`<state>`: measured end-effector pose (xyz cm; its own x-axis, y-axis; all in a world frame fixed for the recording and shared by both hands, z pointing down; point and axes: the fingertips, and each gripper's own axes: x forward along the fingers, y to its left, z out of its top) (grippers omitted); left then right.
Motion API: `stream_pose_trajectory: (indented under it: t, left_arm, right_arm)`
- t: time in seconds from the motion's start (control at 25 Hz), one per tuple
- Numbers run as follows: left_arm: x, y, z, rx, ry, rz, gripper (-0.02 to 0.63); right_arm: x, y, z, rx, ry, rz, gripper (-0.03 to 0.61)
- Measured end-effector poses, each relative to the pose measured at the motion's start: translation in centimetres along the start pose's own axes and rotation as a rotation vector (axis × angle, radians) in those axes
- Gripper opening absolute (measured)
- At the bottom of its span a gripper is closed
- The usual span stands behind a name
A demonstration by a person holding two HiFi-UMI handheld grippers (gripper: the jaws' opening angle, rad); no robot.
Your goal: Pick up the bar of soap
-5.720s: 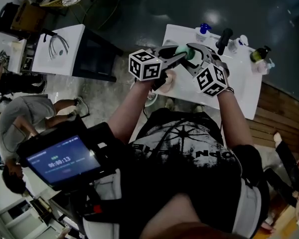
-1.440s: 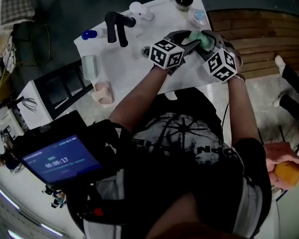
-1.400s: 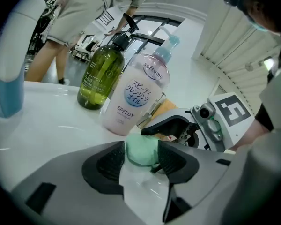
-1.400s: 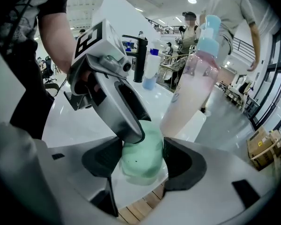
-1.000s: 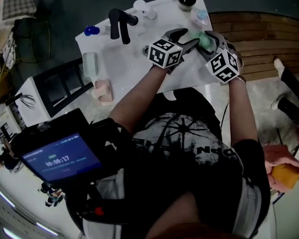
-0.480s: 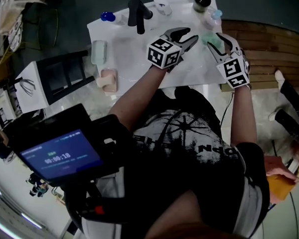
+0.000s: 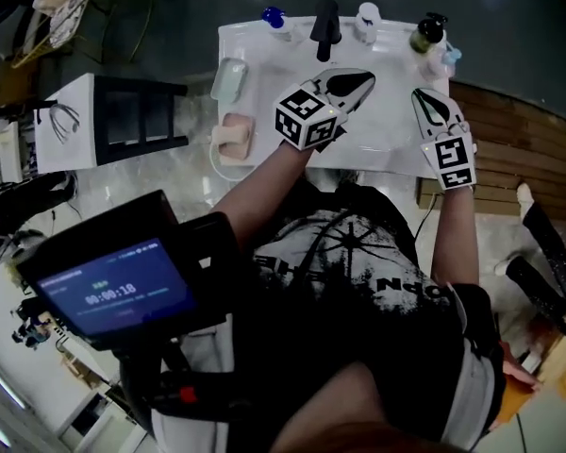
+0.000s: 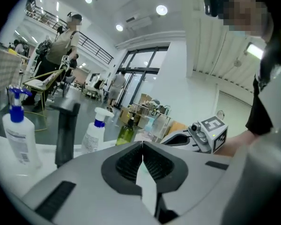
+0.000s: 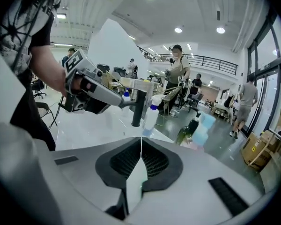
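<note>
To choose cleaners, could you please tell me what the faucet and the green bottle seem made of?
Faucet: probably metal with matte black coating; uniformly dark, no glints. Green bottle: translucent olive plastic or glass; light shows through, which I cannot tell.

My left gripper (image 7: 362, 77) is stretched out ahead of me with its jaws together, the ribbed pads (image 8: 129, 161) meeting in a thin seam. The left marker cube (image 7: 307, 116) sits at the handle end. My bare left forearm (image 7: 255, 182) runs back from it at a slant toward my chest. My right gripper (image 7: 423, 95) is off to the right of the left one, well apart from it, with its tips pointing forward. Its jaws are also pressed together, pad against pad. The right marker cube (image 7: 452, 160) rides behind the tips, nearer me, and my right forearm (image 7: 450, 239) reaches almost straight out behind it. Both arms are extended.
</note>
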<state>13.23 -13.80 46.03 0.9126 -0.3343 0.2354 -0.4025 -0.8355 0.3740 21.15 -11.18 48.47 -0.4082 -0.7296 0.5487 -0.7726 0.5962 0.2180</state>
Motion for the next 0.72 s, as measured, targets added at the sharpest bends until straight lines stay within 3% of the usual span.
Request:
stream_pose_trajectory:
  t: [0.32,0.56,0.72]
  left_arm:
    - [-8.4,-0.1,3.4,0.078,-0.096,0.061,0.012]
    - [-15.5,0.9,4.3,0.119,-0.132,0.133,0.012]
    - [-19.3,2.1,4.3,0.128,-0.158,0.193,0.012]
  right_arm:
    - [-0.2,4.5,6.3,-0.027,-0.113,0.027,0.015]
    - [-0.1,8.6,10.7,-0.061,-0.196,0.097,0.015]
    - [0.1,10.9,13.2,-0.028,-0.267,0.159,0.015]
